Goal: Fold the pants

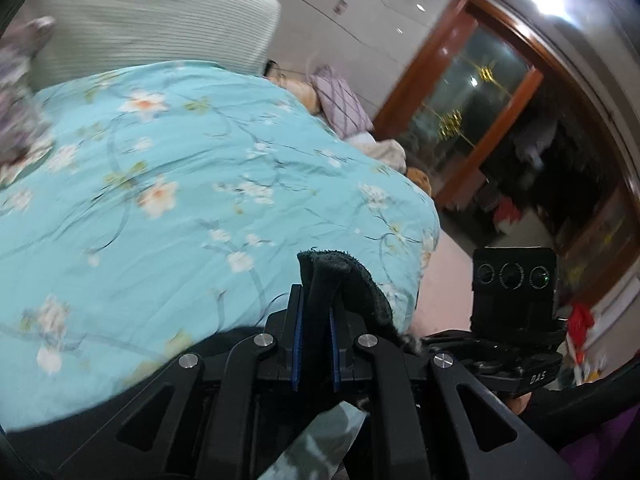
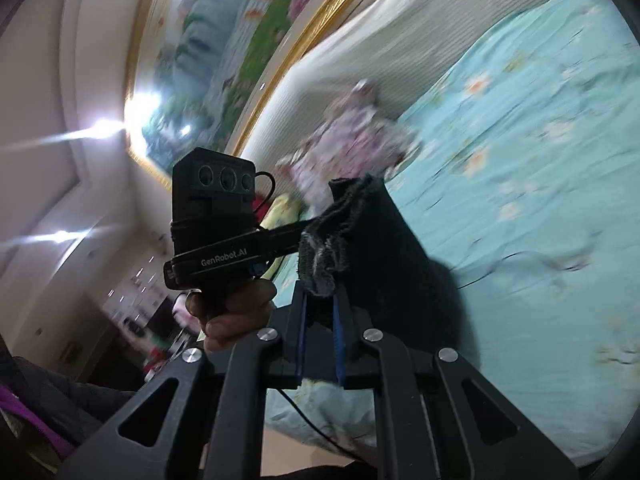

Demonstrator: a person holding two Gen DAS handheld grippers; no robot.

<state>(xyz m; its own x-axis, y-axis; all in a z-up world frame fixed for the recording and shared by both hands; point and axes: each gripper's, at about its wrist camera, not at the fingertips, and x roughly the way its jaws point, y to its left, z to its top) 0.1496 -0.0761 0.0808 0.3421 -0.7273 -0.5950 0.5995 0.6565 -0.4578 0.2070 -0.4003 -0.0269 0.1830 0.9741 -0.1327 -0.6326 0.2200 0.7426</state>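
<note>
Above the floral bedspread (image 1: 168,184), both tongs (image 1: 316,312) (image 2: 320,308) pinch black pants (image 2: 384,248) (seemingly lifted, though blurred).

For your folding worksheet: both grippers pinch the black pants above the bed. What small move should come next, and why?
Probably lower both onto the bedspread. The left gripper and right gripper each clamp a pants edge in the air, so the cloth needs laying flat before folding.
</note>
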